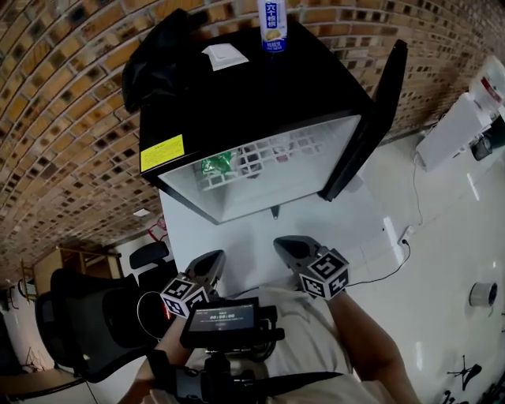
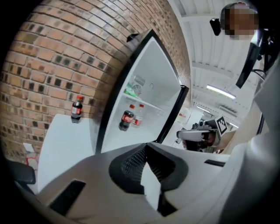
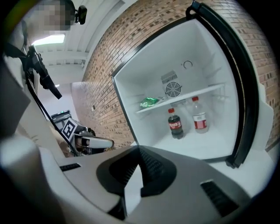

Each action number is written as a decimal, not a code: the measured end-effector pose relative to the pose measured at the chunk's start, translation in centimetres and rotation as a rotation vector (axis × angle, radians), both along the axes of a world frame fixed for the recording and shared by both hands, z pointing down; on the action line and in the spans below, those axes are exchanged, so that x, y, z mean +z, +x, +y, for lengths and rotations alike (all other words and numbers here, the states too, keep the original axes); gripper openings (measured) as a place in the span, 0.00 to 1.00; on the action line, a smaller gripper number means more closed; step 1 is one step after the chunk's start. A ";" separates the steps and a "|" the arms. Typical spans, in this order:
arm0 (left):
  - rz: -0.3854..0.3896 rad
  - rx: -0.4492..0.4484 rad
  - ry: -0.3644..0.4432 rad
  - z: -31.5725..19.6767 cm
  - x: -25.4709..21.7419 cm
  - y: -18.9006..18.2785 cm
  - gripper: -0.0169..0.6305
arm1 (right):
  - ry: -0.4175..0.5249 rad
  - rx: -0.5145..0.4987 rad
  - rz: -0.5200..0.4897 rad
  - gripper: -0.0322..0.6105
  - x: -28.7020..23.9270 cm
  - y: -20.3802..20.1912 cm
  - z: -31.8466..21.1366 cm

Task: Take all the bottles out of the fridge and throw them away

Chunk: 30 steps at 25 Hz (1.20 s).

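Note:
The black mini fridge (image 1: 237, 110) stands with its door (image 1: 371, 118) swung open. On its floor are a cola bottle (image 3: 175, 124) and a clear bottle with a red label (image 3: 199, 115); the left gripper view shows the same cola bottle (image 2: 126, 119) and clear bottle (image 2: 138, 115). A green packet (image 3: 149, 102) lies on the wire shelf. Another cola bottle (image 2: 77, 109) stands outside, left of the fridge by the brick wall. A blue-labelled bottle (image 1: 272, 24) stands on the fridge's top. My left gripper (image 1: 211, 264) and right gripper (image 1: 293, 248) hang side by side in front of the fridge, both shut and empty, well short of the bottles.
A black bag (image 1: 158, 55) and a white paper (image 1: 225, 55) lie on the fridge top. A black office chair (image 1: 87, 316) is at my left. A brick wall (image 1: 71, 118) runs behind. Cables (image 1: 410, 229) and white equipment (image 1: 458, 126) sit on the floor at the right.

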<state>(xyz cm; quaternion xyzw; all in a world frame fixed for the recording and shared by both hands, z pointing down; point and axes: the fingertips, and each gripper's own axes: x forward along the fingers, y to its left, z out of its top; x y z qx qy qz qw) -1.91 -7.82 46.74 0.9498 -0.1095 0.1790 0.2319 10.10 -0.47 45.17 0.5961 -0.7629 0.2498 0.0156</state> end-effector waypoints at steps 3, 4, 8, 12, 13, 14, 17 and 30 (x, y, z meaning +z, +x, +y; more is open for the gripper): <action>-0.019 0.083 0.076 1.6 -1.5 5.0 0.04 | -0.003 0.015 -0.020 0.05 0.2 3.2 1.0; -0.019 0.111 0.104 2.0 -2.1 6.7 0.04 | -0.002 0.021 -0.032 0.05 0.1 4.2 1.2; -0.005 0.184 0.188 3.2 -4.0 12.2 0.04 | 0.044 0.035 -0.060 0.05 -1.8 7.1 1.6; 0.052 0.163 0.167 3.6 -5.8 15.0 0.04 | 0.084 0.020 -0.033 0.05 -3.2 8.8 0.9; 0.062 0.154 0.150 3.7 -5.9 15.1 0.04 | 0.089 0.011 -0.030 0.05 -3.4 8.8 0.8; 0.065 0.148 0.136 3.8 -5.9 15.0 0.04 | 0.090 0.004 -0.031 0.05 -3.5 8.7 0.9; 0.044 0.140 0.126 4.0 -5.3 14.3 0.04 | 0.084 -0.008 -0.038 0.05 -3.3 8.4 1.4; 0.016 0.151 0.144 4.5 -5.2 12.5 0.04 | 0.103 -0.004 -0.061 0.05 -3.8 7.2 1.8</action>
